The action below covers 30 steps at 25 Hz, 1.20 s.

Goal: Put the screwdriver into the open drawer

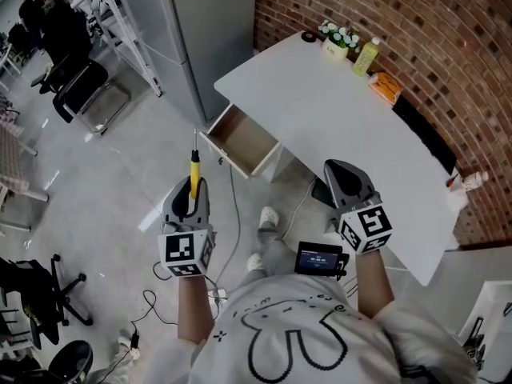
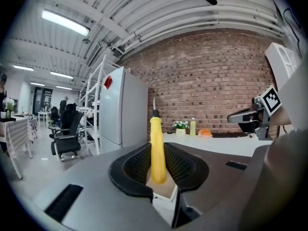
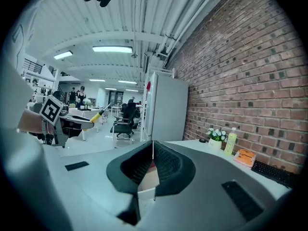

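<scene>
My left gripper (image 1: 194, 186) is shut on the yellow handle of the screwdriver (image 1: 194, 174), whose thin metal shaft points ahead toward the open drawer (image 1: 240, 141). In the left gripper view the screwdriver (image 2: 157, 148) stands upright between the dark pads. The drawer, empty and light wood inside, sticks out from the white desk (image 1: 344, 126), a short way beyond the tool's tip. My right gripper (image 1: 344, 173) hovers by the desk's near edge, shut with nothing in it (image 3: 153, 159). In the right gripper view the held screwdriver (image 3: 98, 113) shows at the left.
A tall grey cabinet (image 1: 208, 30) stands left of the desk. On the desk's far side are a flower pot (image 1: 338, 42), a yellow bottle (image 1: 366, 56), an orange object (image 1: 386, 86) and a keyboard (image 1: 424, 138). Cables (image 1: 234, 214) trail on the floor; office chairs (image 1: 80, 86) stand at left.
</scene>
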Each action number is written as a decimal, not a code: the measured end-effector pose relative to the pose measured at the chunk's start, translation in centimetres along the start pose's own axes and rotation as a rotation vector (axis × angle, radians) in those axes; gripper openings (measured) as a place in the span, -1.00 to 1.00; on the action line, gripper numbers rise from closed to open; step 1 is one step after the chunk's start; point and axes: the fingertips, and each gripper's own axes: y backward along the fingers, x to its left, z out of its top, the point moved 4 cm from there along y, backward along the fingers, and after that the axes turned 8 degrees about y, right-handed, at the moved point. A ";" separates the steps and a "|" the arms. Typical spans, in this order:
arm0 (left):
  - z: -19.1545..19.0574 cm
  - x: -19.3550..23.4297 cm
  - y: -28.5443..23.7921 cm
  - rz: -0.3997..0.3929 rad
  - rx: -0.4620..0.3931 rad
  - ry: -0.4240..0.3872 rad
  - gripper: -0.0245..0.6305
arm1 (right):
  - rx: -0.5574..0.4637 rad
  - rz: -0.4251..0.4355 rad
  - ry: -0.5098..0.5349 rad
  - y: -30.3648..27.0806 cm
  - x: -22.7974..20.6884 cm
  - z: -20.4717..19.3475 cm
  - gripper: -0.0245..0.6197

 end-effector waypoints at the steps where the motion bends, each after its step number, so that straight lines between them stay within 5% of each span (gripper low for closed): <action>1: 0.2 0.3 -0.5 0.000 -0.005 -0.004 -0.67 | 0.000 -0.006 -0.005 -0.4 -0.3 0.0 -0.86; 20: 4.1 6.1 -15.3 -0.049 0.015 -0.060 -0.67 | 0.005 -0.056 -0.084 -14.3 -6.4 -0.8 -0.86; 30: 5.8 5.7 -23.6 -0.154 0.039 -0.104 -0.67 | 0.034 -0.122 -0.122 -18.3 -10.7 -1.8 -0.86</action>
